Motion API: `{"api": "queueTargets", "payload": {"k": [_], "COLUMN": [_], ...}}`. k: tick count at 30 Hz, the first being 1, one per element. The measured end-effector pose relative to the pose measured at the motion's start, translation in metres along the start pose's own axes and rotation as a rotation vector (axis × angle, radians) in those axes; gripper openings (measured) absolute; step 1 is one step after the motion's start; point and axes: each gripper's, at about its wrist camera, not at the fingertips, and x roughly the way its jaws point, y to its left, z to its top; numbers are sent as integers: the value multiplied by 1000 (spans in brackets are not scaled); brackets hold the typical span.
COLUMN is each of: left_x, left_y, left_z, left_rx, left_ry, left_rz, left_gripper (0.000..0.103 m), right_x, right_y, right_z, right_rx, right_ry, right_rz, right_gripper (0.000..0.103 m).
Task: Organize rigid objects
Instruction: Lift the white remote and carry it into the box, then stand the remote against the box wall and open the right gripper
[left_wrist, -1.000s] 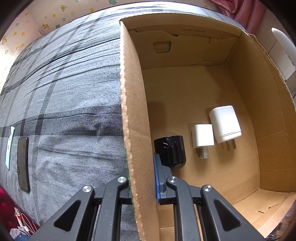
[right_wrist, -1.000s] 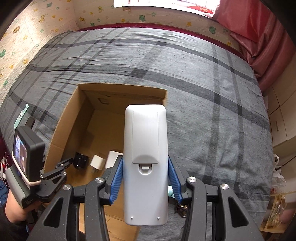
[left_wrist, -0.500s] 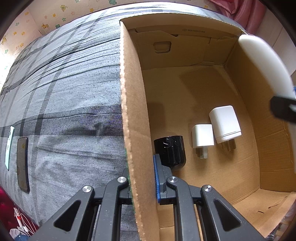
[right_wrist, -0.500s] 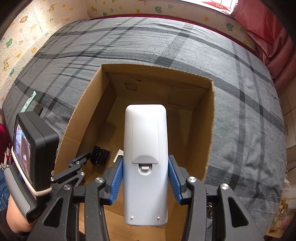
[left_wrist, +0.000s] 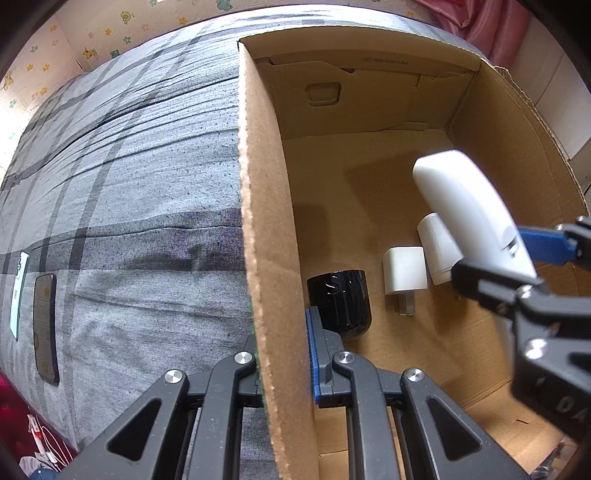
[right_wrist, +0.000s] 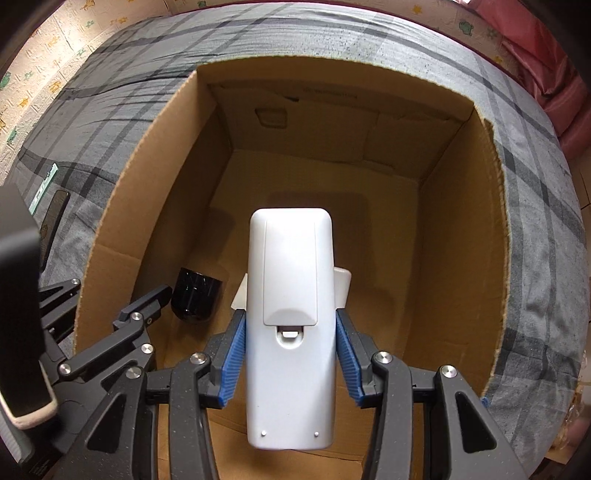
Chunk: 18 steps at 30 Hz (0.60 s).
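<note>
A cardboard box (left_wrist: 369, 177) stands open on a grey plaid bed. My left gripper (left_wrist: 282, 354) is shut on the box's left wall (left_wrist: 266, 221). My right gripper (right_wrist: 290, 354) is shut on a white remote control (right_wrist: 291, 295), back side up, held inside the box above its floor; the remote also shows in the left wrist view (left_wrist: 469, 214). On the box floor lie a black adapter (left_wrist: 340, 301), a small white plug (left_wrist: 404, 271) and a larger white charger (left_wrist: 439, 243), partly hidden by the remote.
A dark phone (left_wrist: 45, 328) and a white-green card (left_wrist: 18, 291) lie on the bed (left_wrist: 129, 184) left of the box. Pink curtain (right_wrist: 554, 66) hangs at the far right. The box's far half floor (right_wrist: 314, 177) is bare cardboard.
My right gripper has carried the remote from above the box's right edge down into the box, over the white chargers. The left gripper still holds the wall, unmoved.
</note>
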Motion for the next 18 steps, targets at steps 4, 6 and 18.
{"api": "queueTargets", "payload": {"k": [4,6,18], "left_x": [0,1,3], "left_y": [-1,-2,-5], "left_z": [0,0,0], "left_rx": [2,4,11], "left_ry": [0,-1,0], "left_rz": [3,6,15], "left_gripper": [14,14,14], "right_x": [9,13,25], "right_y": [0,0,-5], "right_z": [-2,-4,-7], "right_rx": [17,16,33], "right_ry": [21,31,63], "right_rz": [6,4,14], "right_gripper": [49,49,50]}}
